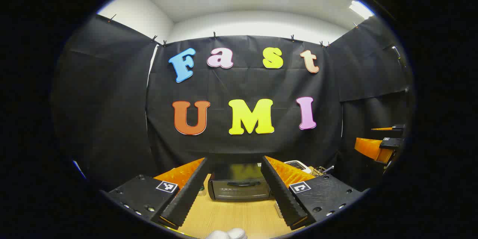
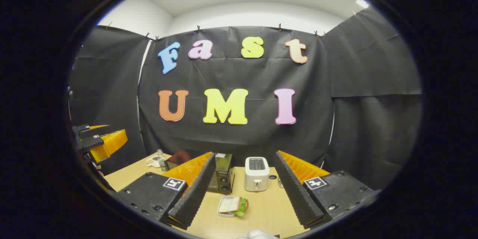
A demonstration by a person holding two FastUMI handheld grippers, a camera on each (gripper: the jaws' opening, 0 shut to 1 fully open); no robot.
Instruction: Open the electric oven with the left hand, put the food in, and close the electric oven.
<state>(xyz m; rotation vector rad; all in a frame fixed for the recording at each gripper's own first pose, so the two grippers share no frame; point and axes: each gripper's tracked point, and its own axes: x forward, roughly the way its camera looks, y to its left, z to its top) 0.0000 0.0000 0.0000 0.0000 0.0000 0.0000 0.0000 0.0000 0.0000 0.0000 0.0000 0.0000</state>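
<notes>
The electric oven [image 1: 239,186] is a small dark box on the wooden table [image 1: 231,216], its door closed and the handle across the front. My left gripper [image 1: 234,160] hangs open in front of it, well short of the door, fingers empty. In the right gripper view the food, a sandwich with lettuce on a small white dish [image 2: 233,206], lies on the table [image 2: 261,209] in front of the oven [image 2: 222,173], which is partly hidden by one finger. My right gripper [image 2: 245,155] is open and empty above the dish.
A white toaster [image 2: 256,173] stands right of the oven. A small jar [image 2: 160,158] and a white item sit at the table's far left. The other gripper [image 1: 381,145] hovers at the right; a gloved hand [image 1: 227,234] shows at the bottom edge.
</notes>
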